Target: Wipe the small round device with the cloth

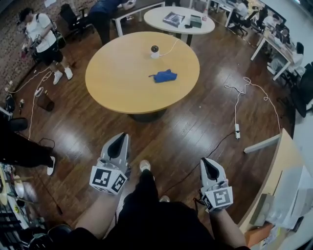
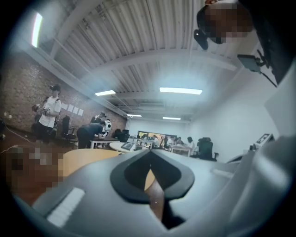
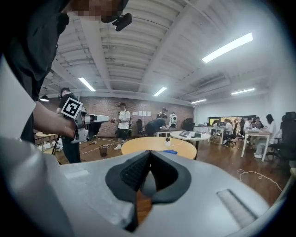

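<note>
The small round white device (image 1: 154,51) stands near the far edge of the round wooden table (image 1: 122,83), with a white cable running off it. A crumpled blue cloth (image 1: 164,75) lies to its right, closer to me. My left gripper (image 1: 121,136) and right gripper (image 1: 203,162) hang over the wooden floor, well short of the table, both shut and empty. In the right gripper view the table (image 3: 152,146), the device (image 3: 167,140) and the cloth (image 3: 171,151) lie far ahead beyond the closed jaws. The left gripper view shows closed jaws and part of the table (image 2: 85,159).
A white round table (image 1: 168,10) with books stands behind the wooden one. A white cable and power strip (image 1: 236,130) lie on the floor at right, near a desk corner (image 1: 281,161). People stand at the back left (image 1: 41,34), with cords and a bag (image 1: 45,101).
</note>
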Motion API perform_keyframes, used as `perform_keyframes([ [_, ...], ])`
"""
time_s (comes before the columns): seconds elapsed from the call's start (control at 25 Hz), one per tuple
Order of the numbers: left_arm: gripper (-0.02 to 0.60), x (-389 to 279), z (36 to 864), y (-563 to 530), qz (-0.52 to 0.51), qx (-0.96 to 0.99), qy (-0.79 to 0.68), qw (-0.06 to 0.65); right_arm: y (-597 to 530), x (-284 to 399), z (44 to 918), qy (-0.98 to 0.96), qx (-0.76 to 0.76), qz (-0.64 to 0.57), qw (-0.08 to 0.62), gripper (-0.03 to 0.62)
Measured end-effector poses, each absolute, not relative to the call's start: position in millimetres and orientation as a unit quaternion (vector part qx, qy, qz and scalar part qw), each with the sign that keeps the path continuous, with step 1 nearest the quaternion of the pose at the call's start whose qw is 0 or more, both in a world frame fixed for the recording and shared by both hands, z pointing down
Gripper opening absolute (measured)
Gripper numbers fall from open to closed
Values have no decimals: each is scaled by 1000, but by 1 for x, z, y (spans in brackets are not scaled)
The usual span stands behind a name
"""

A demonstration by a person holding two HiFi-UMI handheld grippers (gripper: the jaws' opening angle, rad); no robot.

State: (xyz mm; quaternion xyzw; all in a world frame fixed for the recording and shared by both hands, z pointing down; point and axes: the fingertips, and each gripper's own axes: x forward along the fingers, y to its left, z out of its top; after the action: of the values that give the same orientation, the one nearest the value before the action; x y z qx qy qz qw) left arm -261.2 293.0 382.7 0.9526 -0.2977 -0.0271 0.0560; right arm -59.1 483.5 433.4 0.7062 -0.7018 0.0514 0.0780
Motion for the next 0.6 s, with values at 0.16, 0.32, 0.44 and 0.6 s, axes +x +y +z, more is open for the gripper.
perform_keyframes([
  [0.16, 5, -240, 365, 242, -30, 961, -273, 18, 436, -34, 424, -677, 730, 55, 74, 0],
  [0.32, 5, -232, 365, 196, -21, 965, -261, 21, 382, -33, 419, -675, 732, 79, 38, 0],
  [0.44, 5, -231, 369, 167, -14, 967, -253, 29, 347, -30, 418, -668, 738, 85, 35, 0],
  [0.6, 5, -229, 379, 133, -9, 969, -245, 31, 301, -30, 403, -666, 742, 73, 21, 0],
])
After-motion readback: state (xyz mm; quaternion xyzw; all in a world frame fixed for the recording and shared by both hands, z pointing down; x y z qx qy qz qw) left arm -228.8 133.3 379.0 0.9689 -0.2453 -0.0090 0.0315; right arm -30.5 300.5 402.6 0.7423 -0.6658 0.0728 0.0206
